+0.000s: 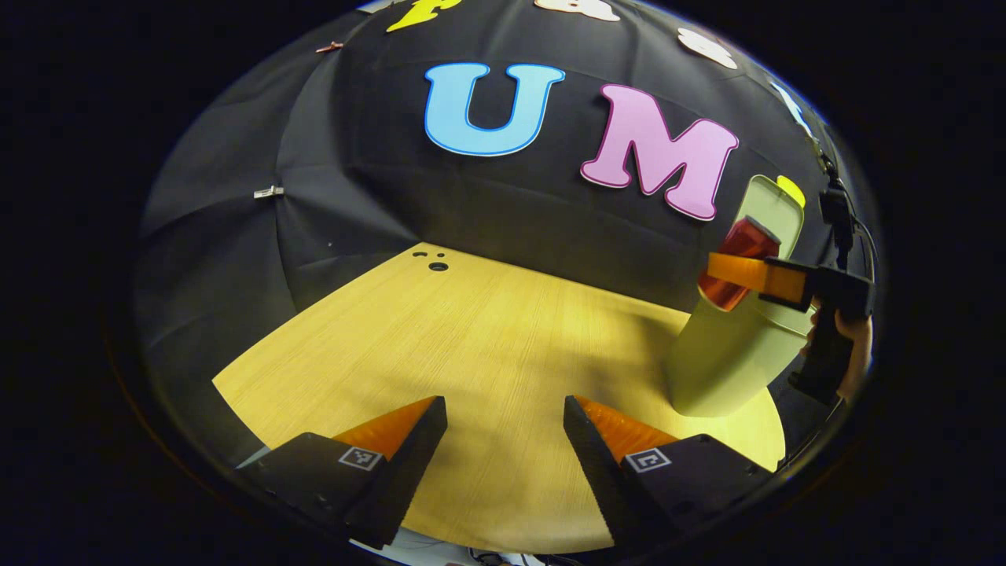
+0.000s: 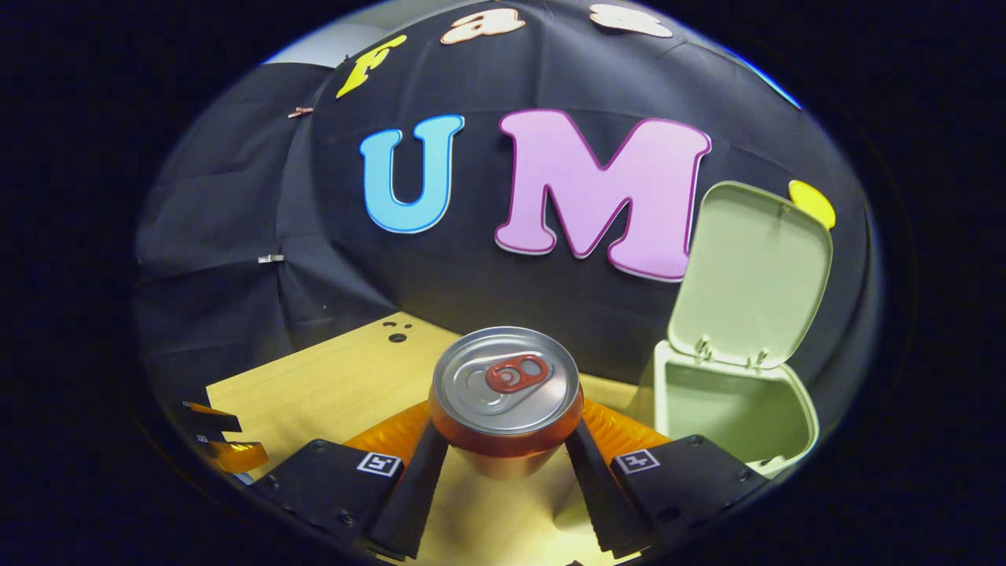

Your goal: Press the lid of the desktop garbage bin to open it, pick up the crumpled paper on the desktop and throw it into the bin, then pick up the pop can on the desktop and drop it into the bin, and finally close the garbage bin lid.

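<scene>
Held the pop can clamped between both fingers of the right gripper, lid end toward the camera, long axis running along the fingers. Carried well clear of the wooden desktop. Lay up against the garbage bin in the left gripper view, at the level of its rim, can tilted with its top toward the raised lid; ahead and to the right in the right gripper view, mouth open, lid standing upright on its hinges behind the opening. Judged: can near the rim but not plainly over the mouth, so a short carry rightward and forward left before release. No crumpled paper to be seen on the desktop; probably already in the bin, though the inside could not be made out.

Kept the left gripper low over the desktop, fingers spread wide with nothing between them, well apart from the bin, idle. Gripped the right tool with a hand at the far right of the left gripper view, fingers reaching level toward the bin.
</scene>
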Demonstrator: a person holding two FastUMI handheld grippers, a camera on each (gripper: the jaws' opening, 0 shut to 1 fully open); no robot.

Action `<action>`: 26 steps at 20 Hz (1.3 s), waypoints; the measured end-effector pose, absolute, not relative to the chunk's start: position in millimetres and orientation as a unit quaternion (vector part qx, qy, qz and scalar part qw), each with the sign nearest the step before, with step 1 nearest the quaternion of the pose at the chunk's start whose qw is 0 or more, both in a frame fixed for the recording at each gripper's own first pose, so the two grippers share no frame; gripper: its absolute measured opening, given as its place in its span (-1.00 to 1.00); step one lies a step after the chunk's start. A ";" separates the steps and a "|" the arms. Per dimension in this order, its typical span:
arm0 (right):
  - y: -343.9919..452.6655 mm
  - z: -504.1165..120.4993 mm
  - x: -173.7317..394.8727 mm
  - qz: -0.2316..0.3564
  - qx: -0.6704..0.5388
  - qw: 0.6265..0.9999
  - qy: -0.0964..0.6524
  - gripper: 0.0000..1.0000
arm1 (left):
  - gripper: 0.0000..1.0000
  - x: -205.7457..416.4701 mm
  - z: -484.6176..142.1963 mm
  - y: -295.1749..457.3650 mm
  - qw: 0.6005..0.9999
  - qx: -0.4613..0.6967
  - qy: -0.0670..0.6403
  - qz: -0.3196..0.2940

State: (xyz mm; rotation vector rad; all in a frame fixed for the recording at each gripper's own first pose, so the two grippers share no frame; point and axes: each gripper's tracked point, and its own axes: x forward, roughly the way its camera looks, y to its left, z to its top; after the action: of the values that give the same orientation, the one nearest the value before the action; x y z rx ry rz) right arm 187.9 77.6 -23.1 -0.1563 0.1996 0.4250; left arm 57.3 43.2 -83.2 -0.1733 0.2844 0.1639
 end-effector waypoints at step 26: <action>-114.9 22.9 231.0 0.043 0.000 0.995 0.095 0.65 | 0.92 92.3 -61.1 -5.1 0.991 -0.048 0.124 0.032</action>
State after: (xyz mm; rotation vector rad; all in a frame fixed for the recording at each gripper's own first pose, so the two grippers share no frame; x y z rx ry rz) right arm 231.0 -114.9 22.9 -0.0005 0.1897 0.0855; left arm 92.3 -5.1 -61.1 -0.0955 0.2494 0.0642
